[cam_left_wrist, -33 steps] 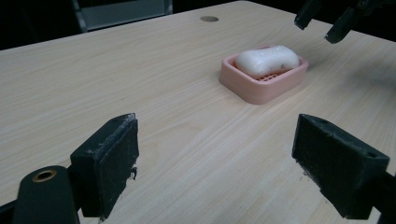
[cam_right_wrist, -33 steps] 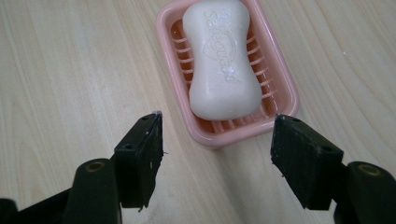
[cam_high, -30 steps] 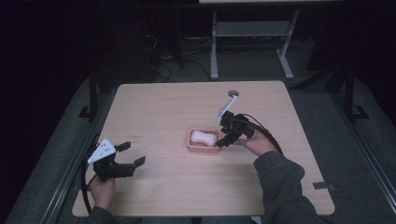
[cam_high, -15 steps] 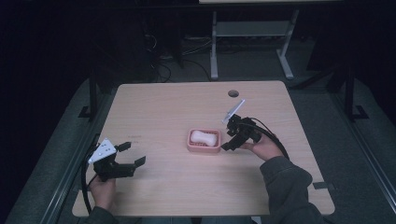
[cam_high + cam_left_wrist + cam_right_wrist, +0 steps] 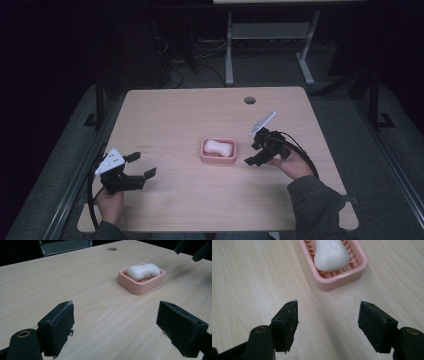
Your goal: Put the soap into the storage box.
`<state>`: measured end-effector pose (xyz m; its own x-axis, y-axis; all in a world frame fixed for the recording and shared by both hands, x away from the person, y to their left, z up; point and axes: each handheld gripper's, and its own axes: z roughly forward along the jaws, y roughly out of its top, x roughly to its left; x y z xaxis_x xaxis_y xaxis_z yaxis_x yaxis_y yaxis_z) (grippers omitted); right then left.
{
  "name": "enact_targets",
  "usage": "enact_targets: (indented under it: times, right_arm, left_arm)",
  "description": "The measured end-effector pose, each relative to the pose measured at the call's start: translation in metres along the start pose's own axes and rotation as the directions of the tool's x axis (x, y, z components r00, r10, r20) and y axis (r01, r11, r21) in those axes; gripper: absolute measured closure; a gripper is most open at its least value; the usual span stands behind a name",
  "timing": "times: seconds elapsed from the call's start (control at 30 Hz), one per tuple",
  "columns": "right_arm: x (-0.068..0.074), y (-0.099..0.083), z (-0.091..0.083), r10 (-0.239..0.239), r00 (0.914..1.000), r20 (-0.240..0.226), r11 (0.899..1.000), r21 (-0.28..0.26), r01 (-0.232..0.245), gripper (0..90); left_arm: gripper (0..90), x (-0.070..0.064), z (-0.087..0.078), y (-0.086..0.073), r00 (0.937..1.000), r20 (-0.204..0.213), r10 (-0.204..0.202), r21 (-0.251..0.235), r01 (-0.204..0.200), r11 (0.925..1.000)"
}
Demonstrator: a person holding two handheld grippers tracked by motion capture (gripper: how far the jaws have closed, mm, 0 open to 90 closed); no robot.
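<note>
Both grippers, left gripper and right gripper, are wide and empty near the white soap bar in the pink plastic soap dish on the light wooden tabletop.

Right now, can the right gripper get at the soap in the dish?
Probably yes: the right gripper is open beside the pink dish, with bare table between, and the soap lies uncovered.

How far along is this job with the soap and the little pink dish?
Done, it seems: the white soap lies in the pink dish mid-table. In hand: nothing; the right gripper sits just beside the dish with jaws open and empty, and the left gripper rests open near the table's front corner. Left: little that I can see, perhaps only pulling the hands away.
</note>
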<state>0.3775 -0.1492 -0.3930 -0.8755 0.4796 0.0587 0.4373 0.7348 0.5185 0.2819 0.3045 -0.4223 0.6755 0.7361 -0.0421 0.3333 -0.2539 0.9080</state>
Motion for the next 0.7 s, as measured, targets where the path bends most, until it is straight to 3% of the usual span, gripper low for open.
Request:
enact_targets:
  times: [0.7]
  right_arm:
    - [0.003,-0.038,-0.016,0.061,0.9980,0.015,0.998,-0.006,-0.061,30.8]
  left_arm:
    - [14.1,-0.001,0.001,0.000,1.0000,-0.001,-0.002,0.004,0.002,1.0000]
